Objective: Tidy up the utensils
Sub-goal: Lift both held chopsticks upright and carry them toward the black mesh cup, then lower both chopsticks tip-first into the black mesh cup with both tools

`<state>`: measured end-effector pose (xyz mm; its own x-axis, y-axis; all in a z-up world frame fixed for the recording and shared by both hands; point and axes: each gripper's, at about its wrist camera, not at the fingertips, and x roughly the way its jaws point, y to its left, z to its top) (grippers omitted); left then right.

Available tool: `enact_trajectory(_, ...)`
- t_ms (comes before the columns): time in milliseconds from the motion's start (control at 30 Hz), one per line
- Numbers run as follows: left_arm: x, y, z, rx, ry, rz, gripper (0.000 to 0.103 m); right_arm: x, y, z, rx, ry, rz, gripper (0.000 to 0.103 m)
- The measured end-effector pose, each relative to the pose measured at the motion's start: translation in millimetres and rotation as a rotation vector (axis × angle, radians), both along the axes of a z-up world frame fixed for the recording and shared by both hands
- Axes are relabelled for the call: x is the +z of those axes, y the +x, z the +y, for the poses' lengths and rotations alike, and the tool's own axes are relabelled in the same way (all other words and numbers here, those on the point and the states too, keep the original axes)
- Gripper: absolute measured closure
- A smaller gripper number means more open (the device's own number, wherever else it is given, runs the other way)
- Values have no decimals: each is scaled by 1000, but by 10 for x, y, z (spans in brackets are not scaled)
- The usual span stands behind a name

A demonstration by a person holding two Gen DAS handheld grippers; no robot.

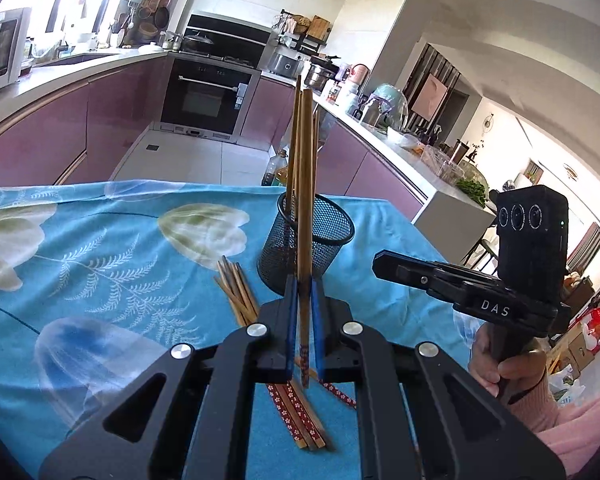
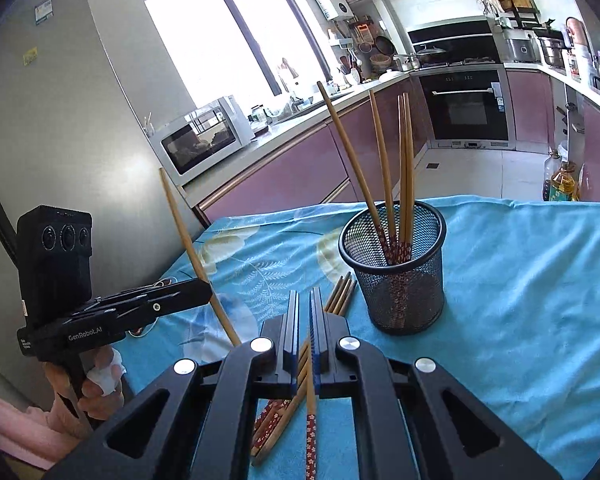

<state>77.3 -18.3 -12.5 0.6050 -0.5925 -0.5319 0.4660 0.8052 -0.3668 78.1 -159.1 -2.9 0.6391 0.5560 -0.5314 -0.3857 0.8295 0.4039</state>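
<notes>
Hidden: the loose chopsticks (image 1: 300,416) on the table (image 1: 100,240) are partly covered by both gripper bodies; their count is unclear.
Mesh cup (image 2: 396,268): one, upright on the table, holding four chopsticks (image 2: 392,168).
Left hand-held gripper (image 1: 303,292): pinching one chopstick (image 1: 305,200) upright, just before the cup.
Right hand-held gripper (image 2: 304,300): nearly closed around one chopstick (image 2: 310,420); actual contact cannot be told.

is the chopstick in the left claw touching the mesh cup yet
Apart. In the right wrist view the left claw holds its chopstick well left of the mesh cup, with blue tablecloth showing between them.
</notes>
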Motion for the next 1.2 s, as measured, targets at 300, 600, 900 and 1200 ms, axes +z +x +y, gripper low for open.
enact_trajectory(300,-155,93,30,25,17,47,96,-581,209,342,81,-156,186,84)
enact_trajectory(600,-160,131,164,51,-8,47,96,-783,178,441,101,-214,228,76)
enact_trajectory(900,-84,98,215,44,-26,26,96,-884,199,439,96,-226,254,94)
enact_trajectory(1200,-2,70,255,40,-40,12,96,-739,139,274,63,-170,214,97)
